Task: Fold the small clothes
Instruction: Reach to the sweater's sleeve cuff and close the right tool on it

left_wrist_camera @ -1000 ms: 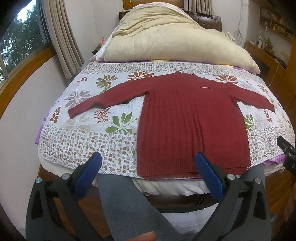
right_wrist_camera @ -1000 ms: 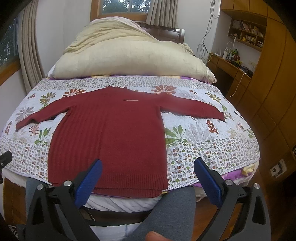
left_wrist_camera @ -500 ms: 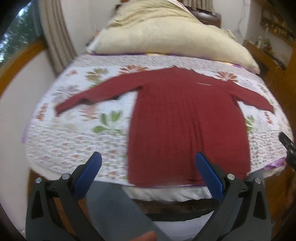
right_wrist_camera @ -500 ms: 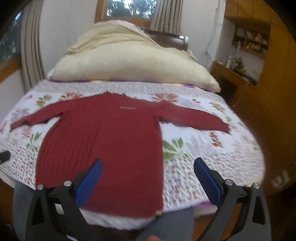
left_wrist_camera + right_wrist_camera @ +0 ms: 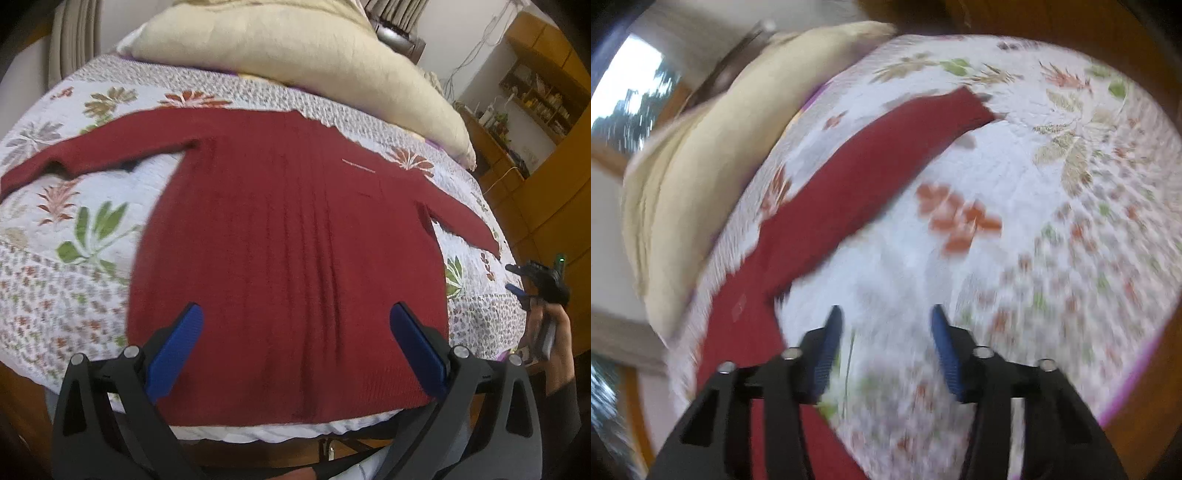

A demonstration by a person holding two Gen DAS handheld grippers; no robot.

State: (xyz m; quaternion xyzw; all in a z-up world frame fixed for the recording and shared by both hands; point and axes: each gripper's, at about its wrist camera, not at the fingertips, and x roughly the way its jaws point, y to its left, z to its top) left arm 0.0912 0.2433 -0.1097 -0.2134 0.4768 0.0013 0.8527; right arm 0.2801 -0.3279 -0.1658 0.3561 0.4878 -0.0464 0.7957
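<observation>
A dark red knit sweater point(image 5: 288, 229) lies flat on the floral quilt point(image 5: 55, 266), both sleeves spread out. My left gripper point(image 5: 295, 321) hovers open above the sweater's lower hem, nothing between its blue fingers. In the blurred right wrist view the sweater's right sleeve point(image 5: 857, 177) runs diagonally up to its cuff, and my right gripper point(image 5: 884, 321) hangs open over bare quilt point(image 5: 1052, 221) just below that sleeve, holding nothing. The right gripper point(image 5: 532, 277) also shows at the right bed edge in the left wrist view, held by a hand point(image 5: 554, 350).
A big cream duvet point(image 5: 303, 59) is piled at the head of the bed. Wooden shelves and a desk point(image 5: 532, 99) stand to the right. A curtain point(image 5: 74, 37) hangs at the left. The quilt's near edge drops to a wooden floor.
Both grippers moved in toward the bed. The left one came lower over the sweater's hem. The right one swung right and tilted over the right sleeve; its fingers stand closer together than before.
</observation>
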